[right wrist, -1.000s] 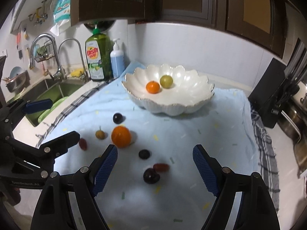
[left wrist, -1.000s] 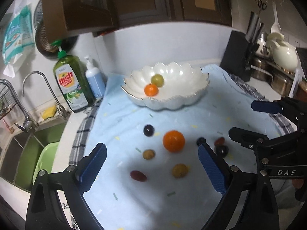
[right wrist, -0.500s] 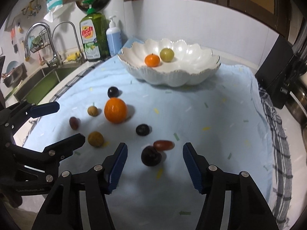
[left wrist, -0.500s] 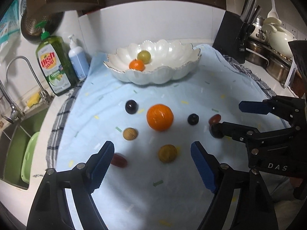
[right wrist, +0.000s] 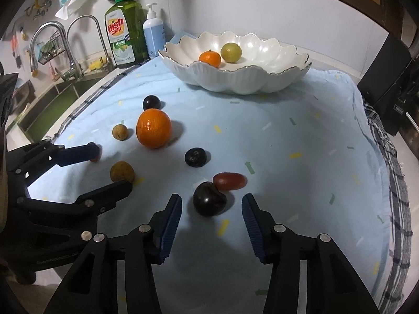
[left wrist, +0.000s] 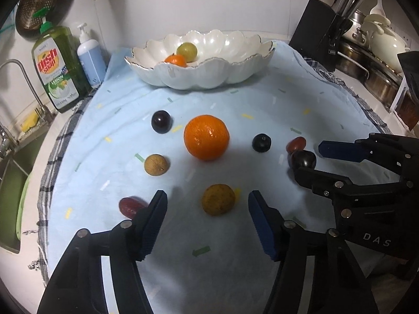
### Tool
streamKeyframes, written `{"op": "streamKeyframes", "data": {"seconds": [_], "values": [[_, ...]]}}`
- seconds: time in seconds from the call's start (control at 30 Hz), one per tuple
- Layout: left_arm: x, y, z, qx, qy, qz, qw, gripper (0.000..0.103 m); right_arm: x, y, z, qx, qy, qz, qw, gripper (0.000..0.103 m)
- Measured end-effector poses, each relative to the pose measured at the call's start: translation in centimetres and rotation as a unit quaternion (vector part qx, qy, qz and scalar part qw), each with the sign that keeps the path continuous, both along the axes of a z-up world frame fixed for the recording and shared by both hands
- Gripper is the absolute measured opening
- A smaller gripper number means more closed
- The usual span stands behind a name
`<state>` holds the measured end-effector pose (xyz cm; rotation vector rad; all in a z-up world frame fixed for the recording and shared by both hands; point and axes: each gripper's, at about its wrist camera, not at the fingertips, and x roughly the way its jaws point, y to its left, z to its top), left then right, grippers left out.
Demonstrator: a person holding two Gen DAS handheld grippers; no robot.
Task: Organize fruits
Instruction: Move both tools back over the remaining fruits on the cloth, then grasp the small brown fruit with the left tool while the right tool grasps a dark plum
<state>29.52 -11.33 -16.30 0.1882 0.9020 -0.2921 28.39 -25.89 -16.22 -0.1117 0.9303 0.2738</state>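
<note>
A white scalloped bowl (left wrist: 235, 70) at the back holds a small orange (left wrist: 176, 60) and a green fruit (left wrist: 186, 51). Loose fruits lie on the blue cloth: a big orange (left wrist: 206, 137), dark plums, brown fruits and red grapes. My left gripper (left wrist: 207, 210) is open, its fingers either side of a brown-yellow fruit (left wrist: 218, 203). My right gripper (right wrist: 211, 213) is open, just short of a dark plum (right wrist: 209, 198) that touches a red grape (right wrist: 230, 181). The bowl (right wrist: 262, 83) also shows in the right wrist view.
A green dish soap bottle (left wrist: 56, 65) and a blue pump bottle (left wrist: 90, 55) stand at the back left beside the sink (right wrist: 52, 96). A black knife block (left wrist: 322, 36) and pots (left wrist: 366, 60) stand at the back right. A checked towel lies under the blue cloth (right wrist: 288, 136).
Both grippers have moved down and forward toward the cloth. The left now brackets the brown-yellow fruit and the right has closed in on the dark plum. No fruit has moved.
</note>
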Motion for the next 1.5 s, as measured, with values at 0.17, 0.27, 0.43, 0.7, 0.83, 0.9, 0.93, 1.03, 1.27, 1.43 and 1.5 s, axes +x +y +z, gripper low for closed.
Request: {"op": "streamKeyframes", "data": {"seconds": [0.17, 0.27, 0.43, 0.7, 0.83, 0.9, 0.93, 1.03, 1.27, 1.43, 1.5], "values": [[0.3, -0.3, -0.6, -0.005, 0.011, -0.008, 0.9999, 0.048, 0.4, -0.1, -0.5, 0.005, 0.009, -0.002, 1.0, 0.042], [0.6, -0.5, -0.8, -0.011, 0.022, -0.014, 0.9996, 0.042, 0.5, 0.0, -0.6, 0.006, 0.012, -0.001, 1.0, 0.038], [0.8, -0.6, -1.1, -0.016, 0.029, -0.019, 0.9993, 0.034, 0.7, 0.1, -0.9, 0.007, 0.018, 0.002, 1.0, 0.03], [0.9, -0.7, -1.0, -0.015, 0.025, -0.018, 0.9994, 0.027, 0.5, 0.0, -0.7, 0.009, 0.013, 0.001, 1.0, 0.03], [0.7, -0.6, -0.7, -0.018, 0.021, -0.018, 0.9995, 0.027, 0.3, -0.1, -0.3, 0.009, 0.006, 0.004, 1.0, 0.029], [0.6, -0.6, -0.3, -0.019, 0.017, -0.016, 0.9996, 0.027, 0.3, -0.1, 0.0, 0.011, 0.004, 0.004, 1.0, 0.03], [0.6, -0.5, 0.1, -0.021, 0.014, -0.015, 0.9996, 0.027, 0.2, -0.1, 0.2, 0.012, 0.002, 0.005, 1.0, 0.03], [0.4, -0.5, 1.0, -0.026, 0.006, -0.013, 0.9996, 0.027, 0.1, -0.2, 0.9, 0.015, -0.006, 0.006, 1.0, 0.03], [0.0, -0.4, 3.6, -0.035, -0.024, -0.007, 0.9991, 0.027, -0.2, -0.2, 2.8, 0.03, -0.027, 0.009, 0.999, 0.03], [-0.2, -0.3, 5.4, -0.037, -0.047, -0.007, 0.9982, 0.027, -0.3, -0.4, 4.3, 0.041, -0.044, 0.009, 0.998, 0.03], [-0.2, -0.2, 6.3, -0.039, -0.057, -0.007, 0.9976, 0.027, -0.2, -0.4, 4.9, 0.046, -0.05, 0.009, 0.998, 0.03]]}}
